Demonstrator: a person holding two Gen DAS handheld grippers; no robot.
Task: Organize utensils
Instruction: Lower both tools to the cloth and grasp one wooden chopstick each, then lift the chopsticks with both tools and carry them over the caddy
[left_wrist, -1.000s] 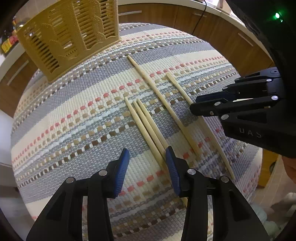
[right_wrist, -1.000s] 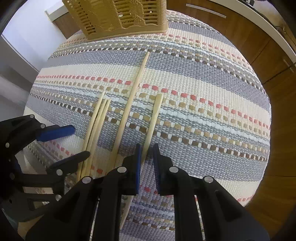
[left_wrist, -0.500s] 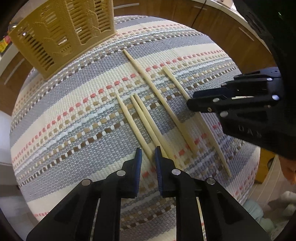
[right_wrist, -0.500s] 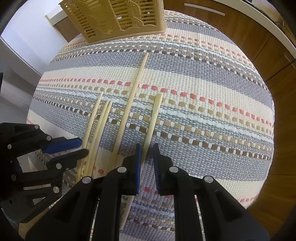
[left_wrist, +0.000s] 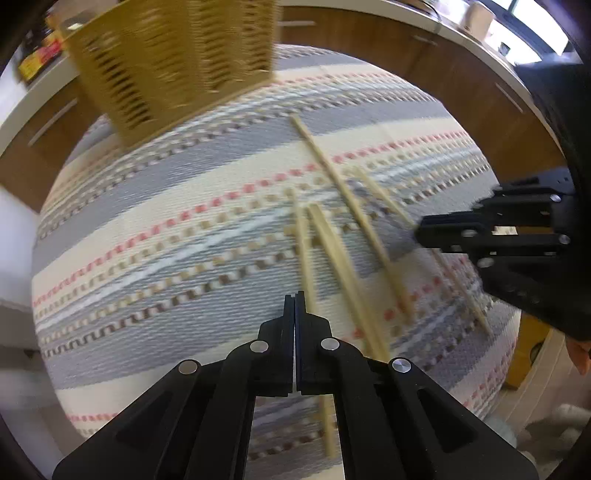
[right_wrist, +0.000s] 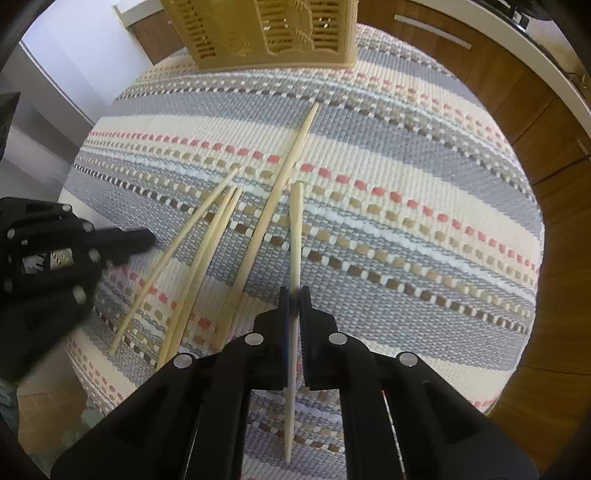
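Several wooden chopsticks lie on a striped woven mat. My right gripper is shut on one chopstick, which points away between its fingers. My left gripper has its jaws pressed together; a chopstick runs just right of its tips and the blur hides whether it is gripped. A pair of chopsticks, a single one and a longer one lie left of the held one. A yellow slatted basket stands at the mat's far edge, also in the left wrist view.
Wooden cabinets with metal handles curve around the far side. The mat ends near the table's front edge. The left gripper shows at the left of the right wrist view; the right gripper shows at the right of the left wrist view.
My left gripper closed from wide open to fully shut and moved left and up; the leftmost chopstick shifted. My right gripper tightened on its chopstick and lifted it.
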